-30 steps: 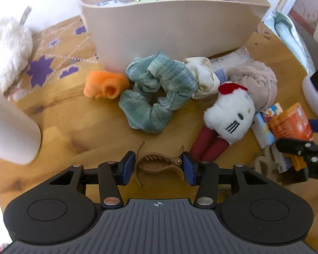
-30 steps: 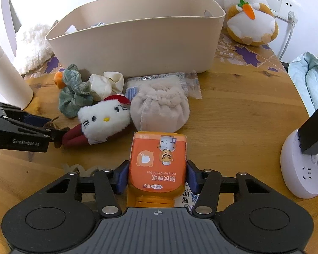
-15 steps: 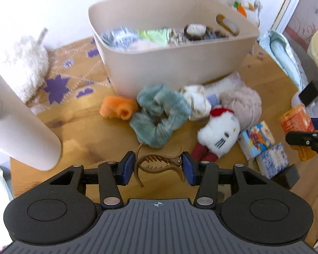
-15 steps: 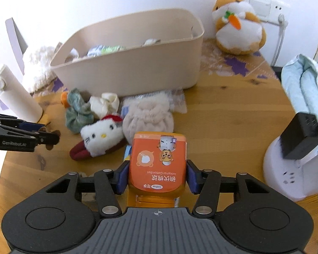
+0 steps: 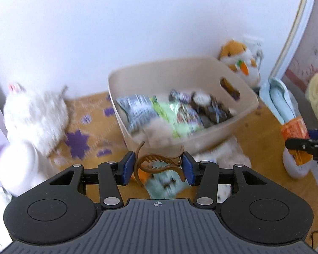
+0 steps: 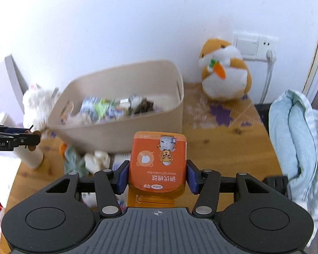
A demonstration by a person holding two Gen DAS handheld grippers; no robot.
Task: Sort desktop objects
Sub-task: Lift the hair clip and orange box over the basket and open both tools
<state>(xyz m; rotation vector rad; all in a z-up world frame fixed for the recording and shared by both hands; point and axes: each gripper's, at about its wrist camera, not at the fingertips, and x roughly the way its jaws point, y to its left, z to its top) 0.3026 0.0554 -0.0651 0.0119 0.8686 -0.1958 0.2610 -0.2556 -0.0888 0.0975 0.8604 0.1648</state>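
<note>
Brown hair clip (image 5: 159,165) in our left gripper (image 5: 158,167) and orange box (image 6: 158,163) in our right gripper (image 6: 158,175), both jaws closed on them, have risen from the desk (image 6: 222,139) toward the beige bin (image 6: 116,127), so dropping comes next.

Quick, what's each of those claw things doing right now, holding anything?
Left gripper: closed on a brown hair claw clip.
Right gripper: closed on an orange cotton-ball box.
</note>
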